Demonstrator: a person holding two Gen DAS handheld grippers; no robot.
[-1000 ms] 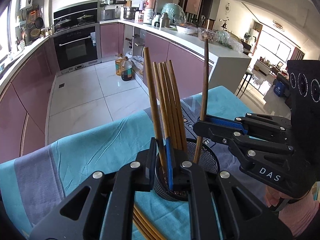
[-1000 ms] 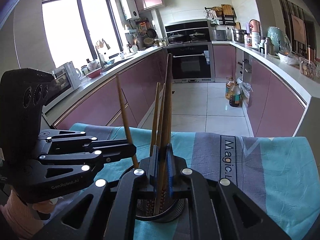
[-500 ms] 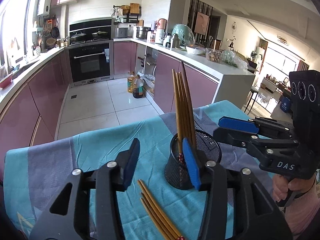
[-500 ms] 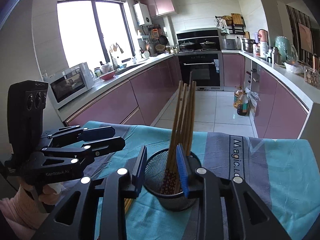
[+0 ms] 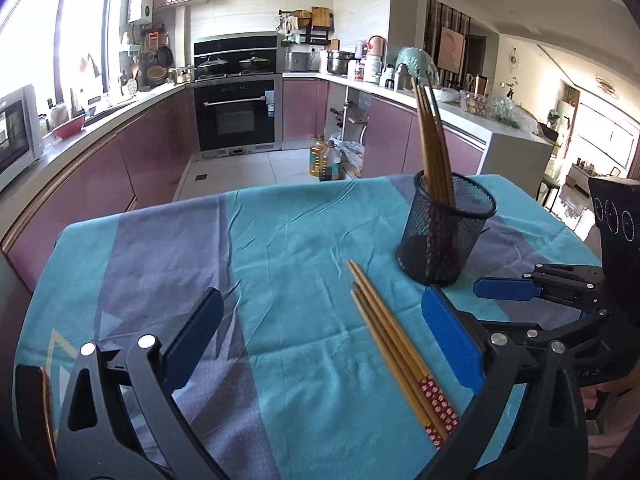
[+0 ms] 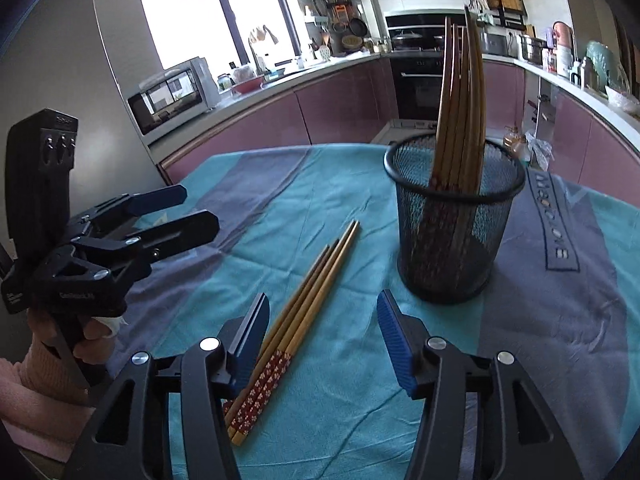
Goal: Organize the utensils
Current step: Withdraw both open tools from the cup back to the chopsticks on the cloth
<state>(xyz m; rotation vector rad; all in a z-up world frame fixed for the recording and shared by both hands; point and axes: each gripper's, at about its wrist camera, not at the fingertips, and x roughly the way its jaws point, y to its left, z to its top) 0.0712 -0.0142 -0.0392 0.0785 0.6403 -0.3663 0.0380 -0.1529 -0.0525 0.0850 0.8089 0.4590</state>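
We see a counter covered by a big blue and gray cloth [image 5: 280, 240]. On the cloth stands a black wire cup [image 5: 444, 232], and a bunch of chopsticks [image 5: 434, 148] stick up out of it, leaning a little. More chopsticks [image 5: 394, 344] lie flat on the cloth just beside the cup, side by side, with their red flowery ends toward us.

Our left claw [image 5: 320, 340] is spread wide and holds nothing. It hangs above the cloth, and the flat chopsticks lie close to its right finger. Our right claw [image 6: 322, 336] is spread too and holds nothing. The red ends of the flat chopsticks [image 6: 296, 320] sit by its left finger [image 6: 252, 332], and the cup [image 6: 452, 220] stands a bit farther ahead.
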